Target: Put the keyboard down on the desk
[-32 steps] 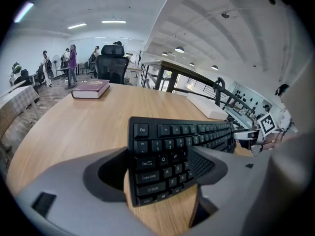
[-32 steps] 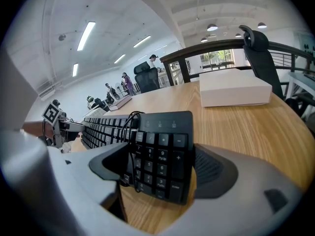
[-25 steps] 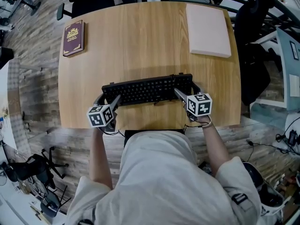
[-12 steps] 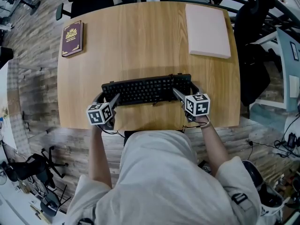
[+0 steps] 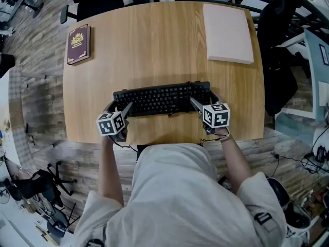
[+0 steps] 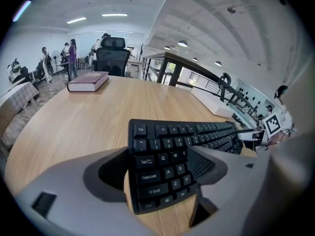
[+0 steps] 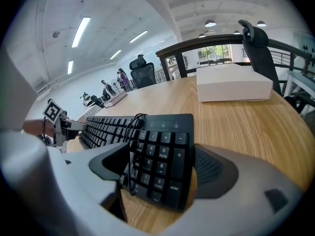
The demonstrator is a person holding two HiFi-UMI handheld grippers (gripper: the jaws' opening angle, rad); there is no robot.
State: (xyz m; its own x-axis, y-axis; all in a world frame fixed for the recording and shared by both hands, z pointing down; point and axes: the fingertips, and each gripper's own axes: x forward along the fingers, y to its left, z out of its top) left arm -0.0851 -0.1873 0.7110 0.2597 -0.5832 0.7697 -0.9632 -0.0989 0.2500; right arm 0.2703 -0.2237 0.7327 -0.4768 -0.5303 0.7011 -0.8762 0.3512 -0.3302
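Keyboard (image 5: 162, 99): each end sits pinched between a pair of tongs, the left gripper (image 6: 160, 154) closed across the Tab and Shift end, the right gripper (image 7: 160, 156) across the number pad, where a dark cable (image 7: 129, 127) loops over the keys. The jaws cover its front and back edges, so I cannot tell whether it touches the desk (image 5: 154, 45) near the front edge. A maroon book (image 5: 78, 43) and a white box (image 5: 227, 26) lie at the far corners.

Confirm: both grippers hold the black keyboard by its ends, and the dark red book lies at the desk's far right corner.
Wrong corner: the head view shows the book at the desk's far left. The left gripper and right gripper hold the keyboard by its ends.
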